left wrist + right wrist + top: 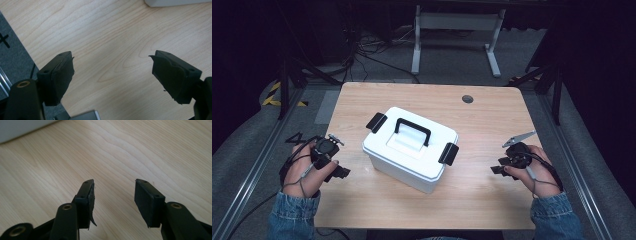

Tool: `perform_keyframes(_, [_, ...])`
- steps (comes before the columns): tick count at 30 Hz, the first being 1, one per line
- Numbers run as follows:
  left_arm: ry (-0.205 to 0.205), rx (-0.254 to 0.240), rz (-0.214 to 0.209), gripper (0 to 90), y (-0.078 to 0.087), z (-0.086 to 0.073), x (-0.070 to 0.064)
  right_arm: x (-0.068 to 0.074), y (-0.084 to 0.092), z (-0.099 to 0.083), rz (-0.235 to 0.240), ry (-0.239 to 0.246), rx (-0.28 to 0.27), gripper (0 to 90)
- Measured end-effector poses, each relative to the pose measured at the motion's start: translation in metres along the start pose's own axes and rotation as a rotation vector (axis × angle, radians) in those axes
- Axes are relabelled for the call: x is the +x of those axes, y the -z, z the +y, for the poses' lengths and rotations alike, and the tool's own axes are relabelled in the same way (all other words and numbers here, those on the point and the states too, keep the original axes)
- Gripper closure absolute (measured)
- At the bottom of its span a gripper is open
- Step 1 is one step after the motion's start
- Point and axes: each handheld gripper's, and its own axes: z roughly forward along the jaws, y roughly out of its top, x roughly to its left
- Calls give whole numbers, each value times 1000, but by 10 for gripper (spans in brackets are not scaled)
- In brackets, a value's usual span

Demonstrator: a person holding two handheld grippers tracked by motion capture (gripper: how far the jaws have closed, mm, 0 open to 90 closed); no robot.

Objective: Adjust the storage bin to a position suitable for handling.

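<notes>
— Where are the hands?

— Low on either side of the table (pixel 492 197). The left hand (pixel 302 175) sits at the near left edge, its left gripper (pixel 343 172) angled in toward the white box (pixel 409 157). The right hand (pixel 537 167) rests near the right edge, its right gripper (pixel 496 170) also aimed inward at the box. Denim cuffs on both wrists.

— Are the jaws apart?

— Both pairs, yes. In the left gripper view the jaws stand wide apart over bare wood, holding nothing. In the right gripper view the gap is narrower, still empty.

— And the box?

— In the middle of the table, turned a little askew, well apart from both grippers. Smooth white plastic, rectangular, with a black handle (pixel 412 131) on the lid and a black latch (pixel 448 153) at each end.

— Anything hard to make out?

— From the gripper views just a pale corner of the box shows at the top edge. The forearms are cut off at the bottom. The jaw pads look rubbery, one frayed at its edge.

— The tabletop?

— Light wood grain, rounded corners, a dark round cable hole (pixel 467 99) near the far edge.
</notes>
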Motion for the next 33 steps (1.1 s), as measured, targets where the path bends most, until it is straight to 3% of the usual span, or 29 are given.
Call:
perform_keyframes(3, [-22,-4,15,185,0,2,2,3,1,2,22,-1,-24,516])
perform_keyframes(11, [-30,-5,6,186,-2,8,2,6,1,6,30,-11,-30,510])
perform_keyframes(20, [-10,-59,62,174,1,10,6,10,9,18,60,-8,-51,511])
perform_keyframes(27, [-33,-47,9,204,1,10,5,18,21,40,78,36,-59,520])
perform_keyframes(33, [-22,-63,14,193,3,9,7,31,32,62,99,73,-81,524])
